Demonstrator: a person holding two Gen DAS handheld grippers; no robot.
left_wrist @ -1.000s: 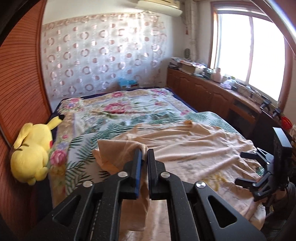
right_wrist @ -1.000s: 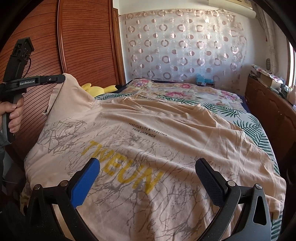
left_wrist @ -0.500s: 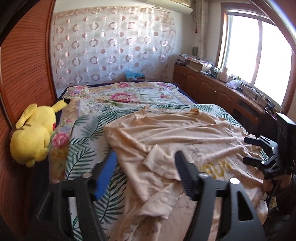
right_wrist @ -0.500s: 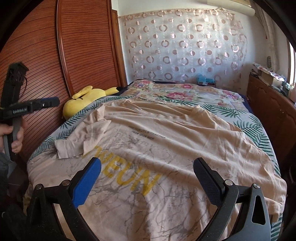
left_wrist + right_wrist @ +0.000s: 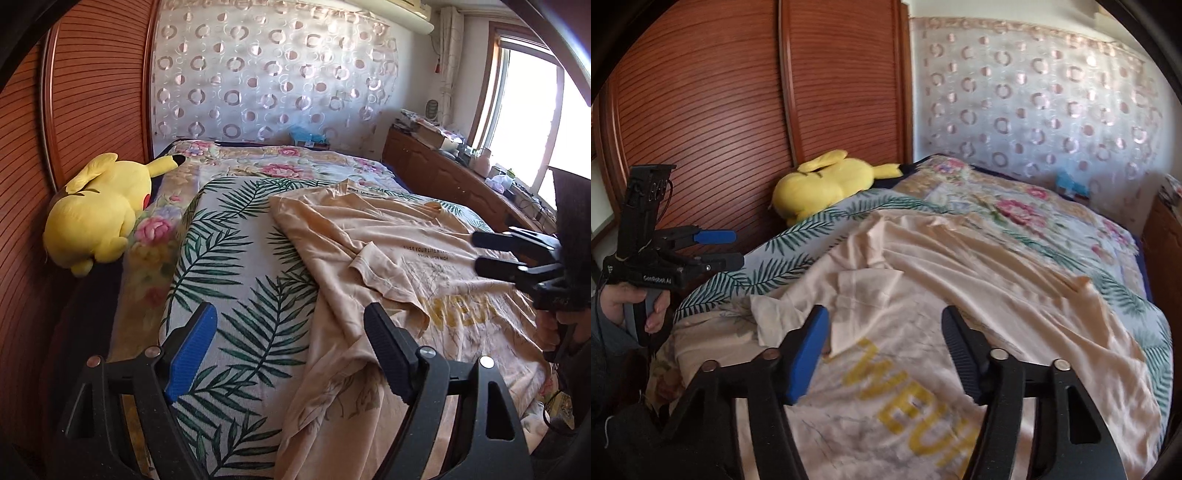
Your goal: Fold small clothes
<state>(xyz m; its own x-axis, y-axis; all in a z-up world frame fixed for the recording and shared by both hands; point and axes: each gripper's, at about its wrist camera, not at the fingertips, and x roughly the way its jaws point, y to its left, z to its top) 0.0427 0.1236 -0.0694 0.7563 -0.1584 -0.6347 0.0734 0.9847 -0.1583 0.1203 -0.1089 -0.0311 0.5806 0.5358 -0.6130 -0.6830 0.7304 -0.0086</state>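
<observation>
While both tools hang over the near end of the bed with nothing gripped, the entry runs as follows

Left tool (image 5: 286, 347): jaws spread wide, empty; blue pad over bare bedspread, black pad just above the shirt's left edge. Right tool (image 5: 884, 350): jaws likewise wide apart, empty; poised over the chest print, close above the cloth, contact not determinable

T-shirt (image 5: 424, 273): peach, print side up, spread across the right half of the bed with its hem toward the holder and draping over the near edge. Left sleeve (image 5: 384, 273): turned inward onto the chest, lying crooked and bunched, its tip just beside the yellow lettering (image 5: 912, 410)

Risks, judged:
- sleeve fold is loose and skewed; any drag on the body cloth may flip it open or leave a lump inside later folds
- hem hangs off the mattress; its weight could slide the whole garment toward the holder once a side is lifted
- wrinkles across the far shoulder would be trapped if folding proceeds unsmoothed
- a wide-open tool closing low may pinch the bedspread (image 5: 236, 266) together with the shirt, lifting both
- thin knit may slip from a shallow pinch

Plush toy (image 5: 99, 210): yellow, at the bed's left edge, well apart from the shirt; no hazard
</observation>
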